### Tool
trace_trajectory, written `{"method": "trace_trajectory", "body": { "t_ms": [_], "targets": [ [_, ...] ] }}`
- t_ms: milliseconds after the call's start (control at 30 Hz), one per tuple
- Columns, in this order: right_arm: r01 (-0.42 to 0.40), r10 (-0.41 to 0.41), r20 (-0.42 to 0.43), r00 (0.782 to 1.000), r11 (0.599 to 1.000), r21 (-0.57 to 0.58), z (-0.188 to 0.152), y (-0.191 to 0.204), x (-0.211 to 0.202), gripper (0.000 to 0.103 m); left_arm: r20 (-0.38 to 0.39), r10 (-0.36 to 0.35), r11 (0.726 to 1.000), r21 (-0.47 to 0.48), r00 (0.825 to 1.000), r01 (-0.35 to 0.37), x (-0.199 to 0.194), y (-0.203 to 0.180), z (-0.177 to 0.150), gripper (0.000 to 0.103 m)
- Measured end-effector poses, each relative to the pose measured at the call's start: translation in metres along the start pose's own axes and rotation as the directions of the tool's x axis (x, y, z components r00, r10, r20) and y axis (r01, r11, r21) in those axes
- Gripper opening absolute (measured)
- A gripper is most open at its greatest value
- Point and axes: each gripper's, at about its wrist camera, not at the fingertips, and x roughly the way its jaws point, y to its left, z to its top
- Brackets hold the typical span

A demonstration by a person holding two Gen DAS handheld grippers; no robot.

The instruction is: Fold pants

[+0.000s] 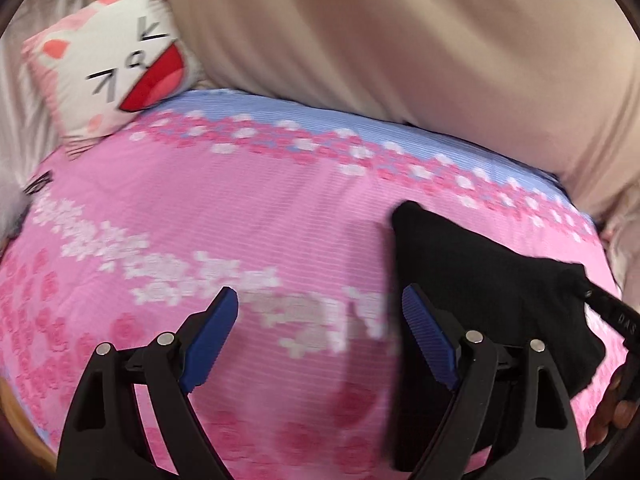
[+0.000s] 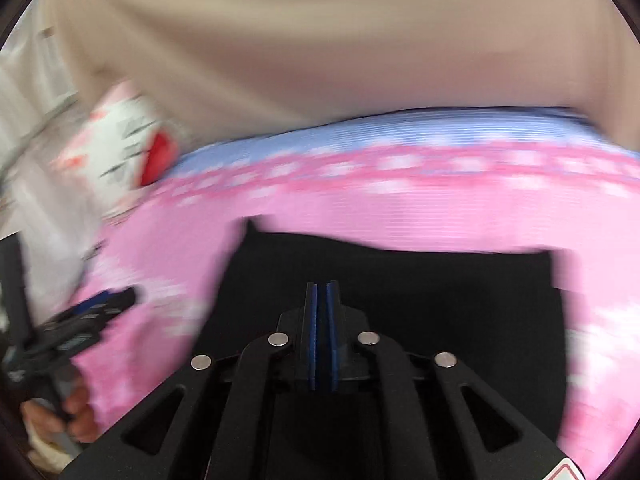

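Black pants (image 1: 480, 272) lie bunched on a pink flowered bedspread (image 1: 240, 208), to the right of my left gripper (image 1: 320, 296). That gripper is open above bare bedspread, nothing between its blue pads. In the right wrist view the pants (image 2: 420, 276) spread as a dark slab just beyond my right gripper (image 2: 322, 286). Its blue pads are pressed together with a thin dark strip of fabric between them. From the left wrist view, the right gripper (image 1: 612, 312) meets the right corner of the pants. The right wrist view is blurred.
A white and pink cartoon-cat pillow (image 1: 116, 60) leans at the bed's far left. Beige cloth (image 1: 400, 40) hangs behind the bed. A pale blue band (image 1: 280, 112) edges the bedspread's far side. A hand (image 2: 76, 412) grips the left gripper (image 2: 116, 300).
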Motion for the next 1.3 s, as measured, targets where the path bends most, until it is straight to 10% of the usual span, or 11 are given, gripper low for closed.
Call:
{"method": "trace_trajectory", "body": {
  "t_ms": [167, 267, 433, 533, 667, 900, 1300],
  "targets": [
    [0.167, -0.161, -0.085, 0.983, 0.984, 0.066, -0.019, -0.066, 0.017, 0.003, -0.04, -0.091, 0.992, 0.088, 0.995, 0.095, 0.011, -0.052, -0.007, 0.082],
    [0.049, -0.036, -0.063, 0.997, 0.974, 0.221, -0.023, -0.087, 0.005, 0.001, -0.052, -0.094, 0.985, 0.141, 0.994, 0.101, 0.017, -0.078, -0.011, 0.083],
    [-0.035, 0.036, -0.004, 0.999, 0.996, 0.085, 0.014, -0.038, -0.002, 0.013, -0.096, -0.044, 0.985, 0.163, 0.994, 0.059, 0.035, -0.092, -0.022, 0.083],
    [0.054, -0.051, -0.077, 0.996, 0.998, 0.039, 0.015, -0.046, 0.045, 0.001, -0.098, -0.033, 0.987, 0.15, 0.995, 0.048, 0.037, -0.091, -0.023, 0.087],
    [-0.056, 0.066, -0.036, 0.997, 0.968, 0.246, 0.008, -0.091, 0.035, 0.001, -0.102, -0.017, 0.986, 0.162, 0.995, 0.033, 0.041, -0.089, -0.024, 0.092],
    [0.104, -0.11, 0.052, 0.993, 0.988, 0.111, -0.026, -0.082, -0.06, 0.024, -0.063, -0.024, 0.98, 0.196, 0.998, 0.036, 0.029, -0.099, -0.02, 0.09],
    [0.12, -0.12, -0.016, 0.993, 0.992, 0.042, -0.066, -0.058, -0.039, 0.057, -0.032, 0.024, 0.976, 0.219, 0.999, -0.016, 0.009, -0.116, -0.03, 0.093]
  ]
}}
